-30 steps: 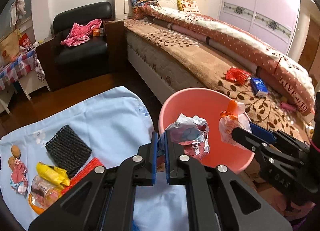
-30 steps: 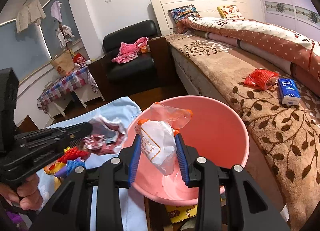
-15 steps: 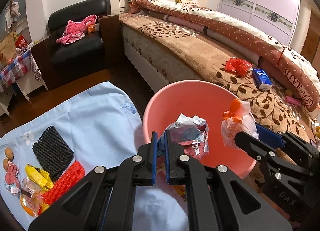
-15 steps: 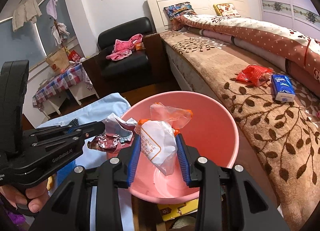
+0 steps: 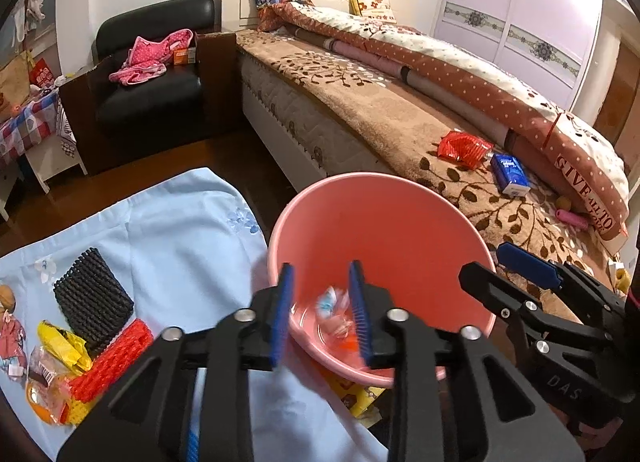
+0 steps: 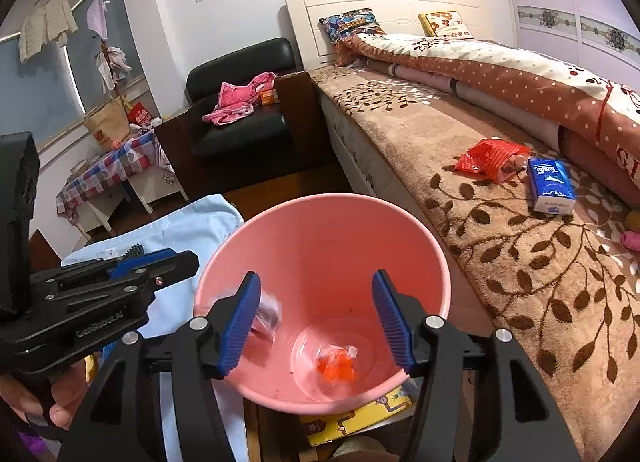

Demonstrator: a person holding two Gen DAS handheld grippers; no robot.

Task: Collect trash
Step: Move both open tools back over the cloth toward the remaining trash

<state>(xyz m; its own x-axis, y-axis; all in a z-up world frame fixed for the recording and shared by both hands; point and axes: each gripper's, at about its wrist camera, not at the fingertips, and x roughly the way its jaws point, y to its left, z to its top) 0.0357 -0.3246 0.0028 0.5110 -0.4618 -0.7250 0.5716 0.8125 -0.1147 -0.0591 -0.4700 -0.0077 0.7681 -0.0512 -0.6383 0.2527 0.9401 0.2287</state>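
A pink bucket [image 6: 320,230] sits beside a pale blue cloth [image 5: 168,230] and a brown bed cover [image 6: 520,262] patterned with dark leaves. A red wrapper [image 6: 490,154] and blue tissue pack [image 6: 550,184] lie on it; the quilt [image 6: 520,78] is white-dotted rust.

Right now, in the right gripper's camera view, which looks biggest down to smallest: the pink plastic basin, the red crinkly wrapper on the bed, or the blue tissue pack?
1. Pink plastic basin, largest, though nearest the camera.
2-3. Red crinkly wrapper and blue tissue pack look too alike to rank.
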